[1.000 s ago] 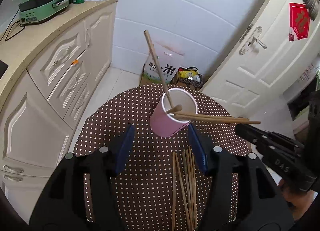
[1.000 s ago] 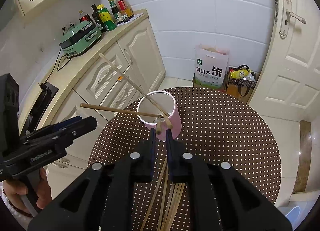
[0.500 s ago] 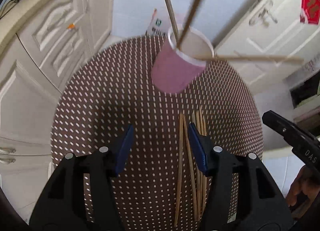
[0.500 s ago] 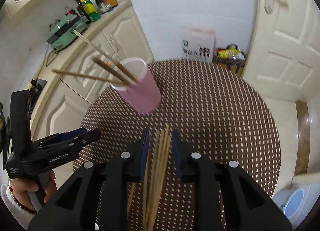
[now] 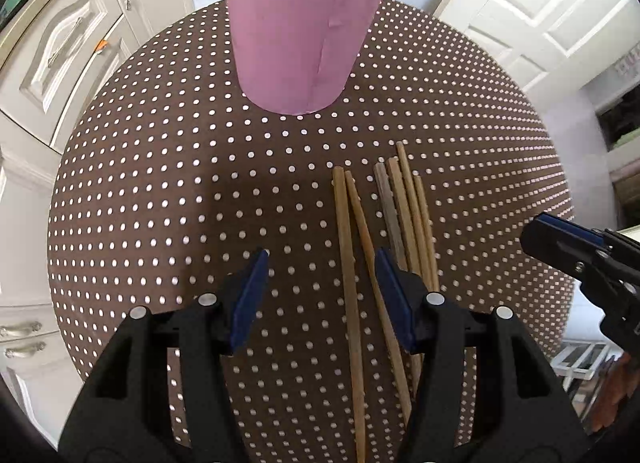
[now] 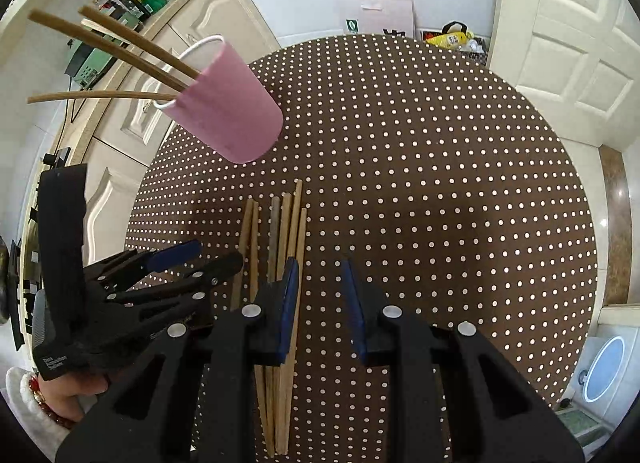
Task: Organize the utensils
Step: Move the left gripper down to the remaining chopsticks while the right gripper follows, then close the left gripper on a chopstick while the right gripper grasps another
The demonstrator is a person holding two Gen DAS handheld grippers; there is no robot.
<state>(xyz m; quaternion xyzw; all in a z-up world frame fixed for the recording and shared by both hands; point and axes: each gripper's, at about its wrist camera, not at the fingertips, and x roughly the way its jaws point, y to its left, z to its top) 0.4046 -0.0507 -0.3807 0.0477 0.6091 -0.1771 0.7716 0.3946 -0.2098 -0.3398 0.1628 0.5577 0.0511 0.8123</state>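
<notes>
Both the left gripper [image 5: 320, 283] and the right gripper [image 6: 318, 283] are hovering with jaws spread wide and empty over the loose chopsticks [image 6: 286, 231] lying mid-worktop [image 6: 440, 143], while the pink cup [image 6: 228, 111] behind them is holding three chopsticks.

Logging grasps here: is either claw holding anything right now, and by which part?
Nothing held. Left claw and right claw are open above the chopsticks.
</notes>
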